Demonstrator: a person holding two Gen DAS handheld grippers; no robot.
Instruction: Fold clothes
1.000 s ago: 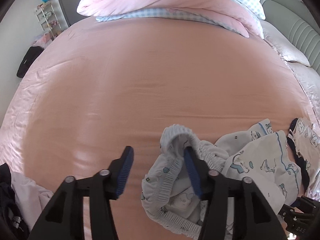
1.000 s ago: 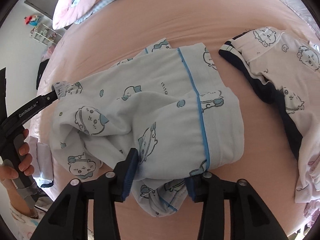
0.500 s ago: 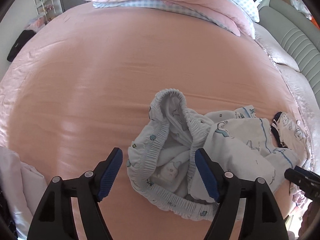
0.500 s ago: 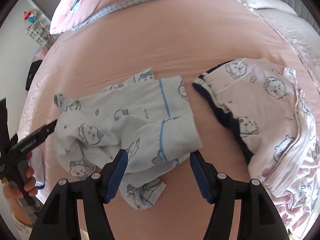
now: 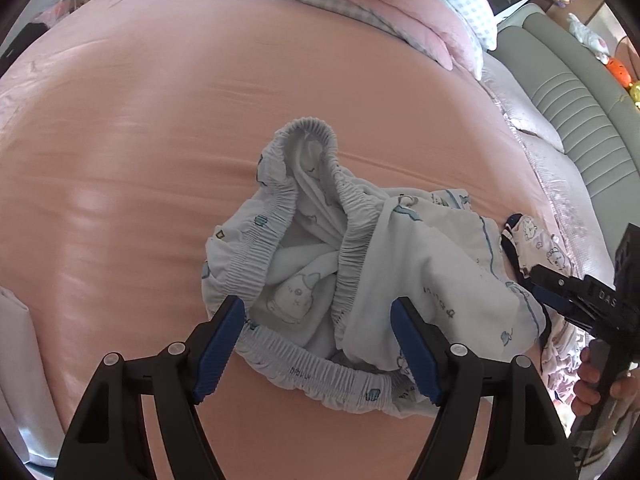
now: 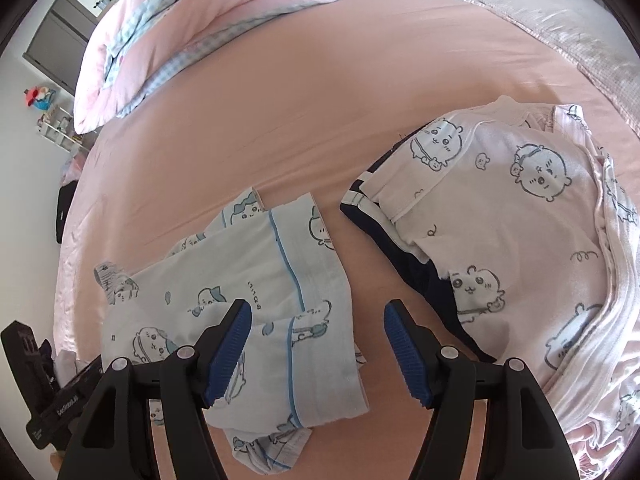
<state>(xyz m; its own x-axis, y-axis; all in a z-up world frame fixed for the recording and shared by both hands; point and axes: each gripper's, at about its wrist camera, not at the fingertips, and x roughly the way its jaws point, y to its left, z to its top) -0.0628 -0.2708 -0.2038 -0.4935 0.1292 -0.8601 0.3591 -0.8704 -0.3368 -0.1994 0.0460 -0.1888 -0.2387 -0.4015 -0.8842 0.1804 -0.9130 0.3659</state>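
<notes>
Lying bunched on the pink sheet (image 5: 168, 152), the blue pants (image 5: 400, 280) sit near the bed's front edge — elastic waistband (image 5: 276, 216) gaping open toward the left gripper (image 5: 318, 344), folded legs with a blue stripe spread under the right gripper (image 6: 318, 350). Both grippers hover just above the cloth with their jaws apart, holding nothing. Just right of the pants, a narrow strip of bare sheet between them, a pink pajama (image 6: 520, 240) lies over a dark garment (image 6: 404, 256). Beyond the clothes the sheet runs wide and bare up to the heaped quilt (image 6: 192, 32). A grey headboard (image 5: 576, 120) bounds the right side, and white cloth (image 5: 16, 368) lies at the left edge.
</notes>
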